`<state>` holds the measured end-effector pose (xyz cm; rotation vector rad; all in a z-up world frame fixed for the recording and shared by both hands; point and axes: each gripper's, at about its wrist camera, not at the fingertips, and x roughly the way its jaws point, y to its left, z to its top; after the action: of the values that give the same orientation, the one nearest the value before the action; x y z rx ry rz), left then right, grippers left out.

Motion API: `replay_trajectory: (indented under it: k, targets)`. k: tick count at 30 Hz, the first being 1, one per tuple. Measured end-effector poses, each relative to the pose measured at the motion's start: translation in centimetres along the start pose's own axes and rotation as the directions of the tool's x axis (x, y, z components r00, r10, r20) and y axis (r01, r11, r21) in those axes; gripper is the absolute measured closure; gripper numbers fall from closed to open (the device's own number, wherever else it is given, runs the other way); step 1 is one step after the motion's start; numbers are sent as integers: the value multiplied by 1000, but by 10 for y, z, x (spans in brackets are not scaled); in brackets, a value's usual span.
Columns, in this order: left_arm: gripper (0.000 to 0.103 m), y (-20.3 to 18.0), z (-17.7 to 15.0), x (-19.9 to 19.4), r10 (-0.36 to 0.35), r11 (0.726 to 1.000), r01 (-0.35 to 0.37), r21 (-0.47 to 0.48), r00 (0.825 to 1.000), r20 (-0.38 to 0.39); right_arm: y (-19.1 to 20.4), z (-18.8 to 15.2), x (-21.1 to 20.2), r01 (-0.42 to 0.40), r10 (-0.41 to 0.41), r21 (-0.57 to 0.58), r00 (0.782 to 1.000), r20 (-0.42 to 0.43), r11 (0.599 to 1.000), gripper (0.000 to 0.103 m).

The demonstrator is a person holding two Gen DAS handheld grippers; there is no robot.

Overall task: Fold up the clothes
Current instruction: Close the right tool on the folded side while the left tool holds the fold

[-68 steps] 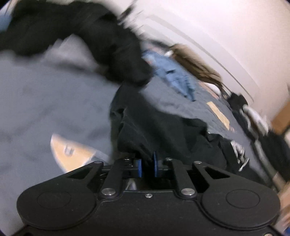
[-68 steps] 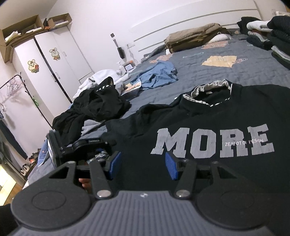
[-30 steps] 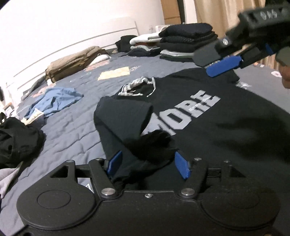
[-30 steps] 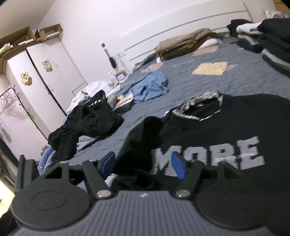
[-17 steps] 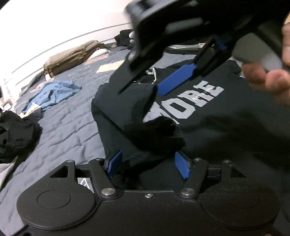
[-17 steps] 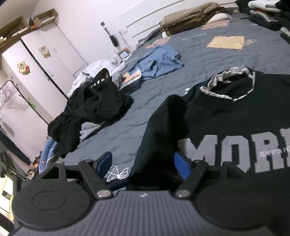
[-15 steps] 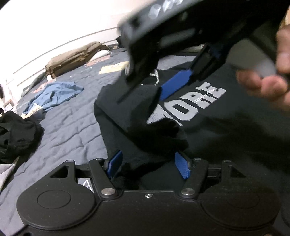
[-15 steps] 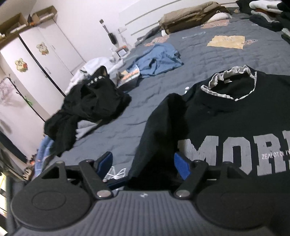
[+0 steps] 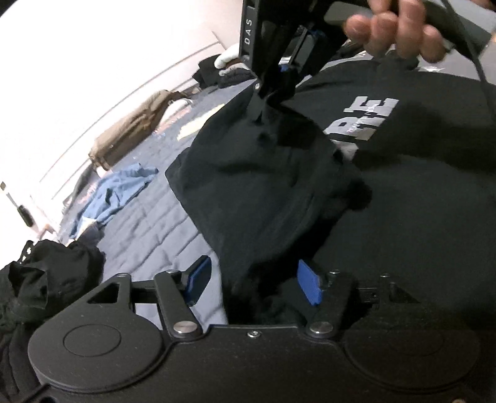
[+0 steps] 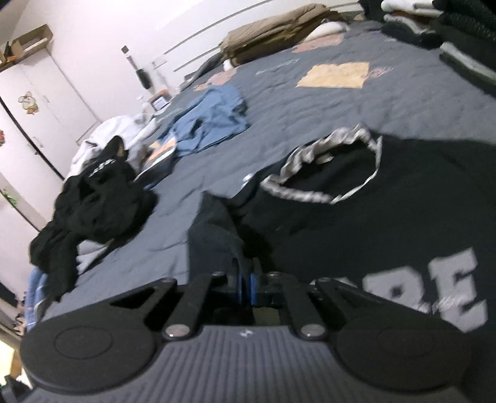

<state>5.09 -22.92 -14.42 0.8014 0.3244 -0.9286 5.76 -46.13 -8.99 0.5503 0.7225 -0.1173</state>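
Observation:
A black sweatshirt (image 10: 403,217) with grey block letters and a grey ruffled collar (image 10: 325,161) lies on the grey quilt. Its left sleeve (image 9: 263,173) is folded over the chest. My right gripper (image 10: 245,282) is shut on the sleeve fabric near the shoulder; in the left wrist view the same right gripper (image 9: 269,90) pinches the sleeve from above, held by a hand (image 9: 393,28). My left gripper (image 9: 254,282) is open, its blue pads on either side of the sleeve's bunched lower end.
A heap of black clothes (image 10: 93,201) lies at the left, a blue garment (image 10: 210,121) beyond it. A folded tan bundle (image 10: 279,34) sits by the headboard, folded dark stacks (image 10: 458,34) at the far right. A white wardrobe (image 10: 34,102) stands left.
The right gripper closed on the sleeve near the shoulder. The left gripper opened after carrying the sleeve across the chest. Both cameras moved closer to the shirt.

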Motion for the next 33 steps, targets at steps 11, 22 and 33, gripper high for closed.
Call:
replay_trajectory:
  k: [11,22,33]
  targets:
    - [88,55,-13,-3,-22,981,16,-195,999,-30,-16,12,16,-26,26,26,999,-36,999,98]
    - [51,4,2,-9,89,989,-94,113,995,49,-18,-5,53,-8,6,-13,994,-109,1000,97]
    - [95,28,-17,-17,57,990,-48,131,996,-67,-10,3,60,-23,20,-20,993,-119,1000,97]
